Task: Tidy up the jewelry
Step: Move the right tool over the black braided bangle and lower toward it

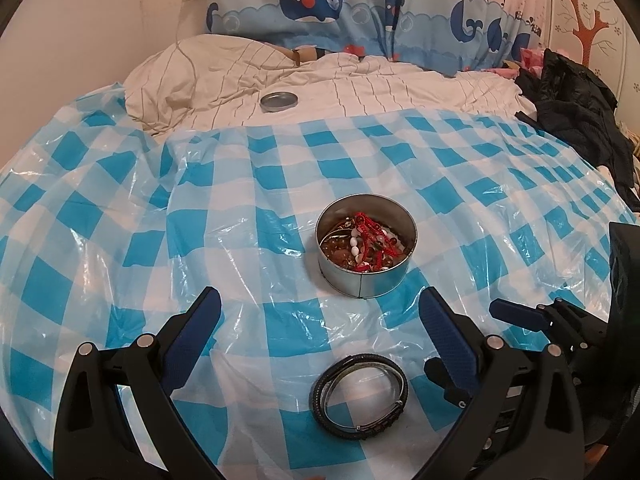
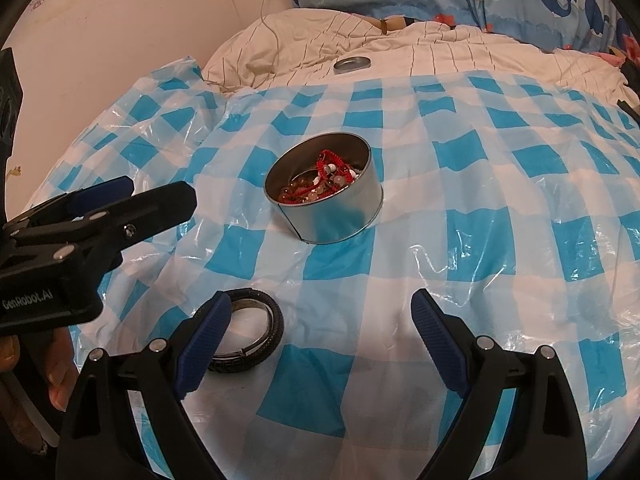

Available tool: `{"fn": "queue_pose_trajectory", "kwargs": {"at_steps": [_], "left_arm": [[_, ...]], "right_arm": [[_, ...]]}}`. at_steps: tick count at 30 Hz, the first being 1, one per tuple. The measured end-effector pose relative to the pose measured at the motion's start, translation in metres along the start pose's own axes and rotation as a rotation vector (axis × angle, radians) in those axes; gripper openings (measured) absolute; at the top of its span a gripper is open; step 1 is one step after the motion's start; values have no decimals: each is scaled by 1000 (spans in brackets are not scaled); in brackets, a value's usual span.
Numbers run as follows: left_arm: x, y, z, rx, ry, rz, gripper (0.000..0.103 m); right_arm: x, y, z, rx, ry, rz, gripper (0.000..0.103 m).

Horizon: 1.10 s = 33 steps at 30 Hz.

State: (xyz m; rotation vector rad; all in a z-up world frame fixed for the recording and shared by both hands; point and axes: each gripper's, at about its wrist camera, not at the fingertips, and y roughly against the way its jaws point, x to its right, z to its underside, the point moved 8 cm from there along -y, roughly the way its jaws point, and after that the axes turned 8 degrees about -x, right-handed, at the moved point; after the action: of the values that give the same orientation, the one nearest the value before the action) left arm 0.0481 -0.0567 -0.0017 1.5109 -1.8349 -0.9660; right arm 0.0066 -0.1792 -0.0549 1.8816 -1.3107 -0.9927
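Note:
A round metal tin (image 1: pixel 366 280) (image 2: pixel 340 216) stands on the blue-and-white checked plastic sheet, filled with red cords and brown and white bead bracelets (image 1: pixel 362 246) (image 2: pixel 320 184). A black coiled leather bracelet (image 1: pixel 360 396) (image 2: pixel 256 332) lies on the sheet in front of the tin. My left gripper (image 1: pixel 320 320) is open and empty, with the bracelet below and between its fingers. My right gripper (image 2: pixel 320 324) is open and empty; the bracelet lies by its left finger. The left gripper also shows in the right wrist view (image 2: pixel 120 196).
The tin's lid (image 1: pixel 279 101) (image 2: pixel 352 65) lies on the striped quilt (image 1: pixel 320 80) behind the sheet. Whale-print bedding (image 1: pixel 360 8) is at the back, dark clothes (image 1: pixel 576 108) at the right, a wall (image 2: pixel 120 20) at the left.

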Motion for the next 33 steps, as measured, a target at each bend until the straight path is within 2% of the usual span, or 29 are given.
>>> {"fn": "queue_pose_trajectory", "kwargs": {"at_steps": [14, 18, 22, 25, 30, 33], "left_arm": [[-7, -1, 2, -13, 13, 11, 95], [-42, -2, 6, -24, 86, -5, 95], [-81, -3, 12, -36, 213, 12, 95], [-93, -4, 17, -42, 264, 26, 95], [-89, -6, 19, -52, 238, 27, 95], [-88, -7, 17, -56, 217, 19, 95]], "right_arm": [[-1, -1, 0, 1, 1, -1, 88], [-5, -1, 0, 11, 9, -9, 88], [-10, -2, -1, 10, 25, -18, 88], [-17, -3, -1, 3, 51, -34, 88], [-37, -10, 4, -12, 158, -1, 87], [-51, -18, 11, -40, 223, -13, 87]]}}
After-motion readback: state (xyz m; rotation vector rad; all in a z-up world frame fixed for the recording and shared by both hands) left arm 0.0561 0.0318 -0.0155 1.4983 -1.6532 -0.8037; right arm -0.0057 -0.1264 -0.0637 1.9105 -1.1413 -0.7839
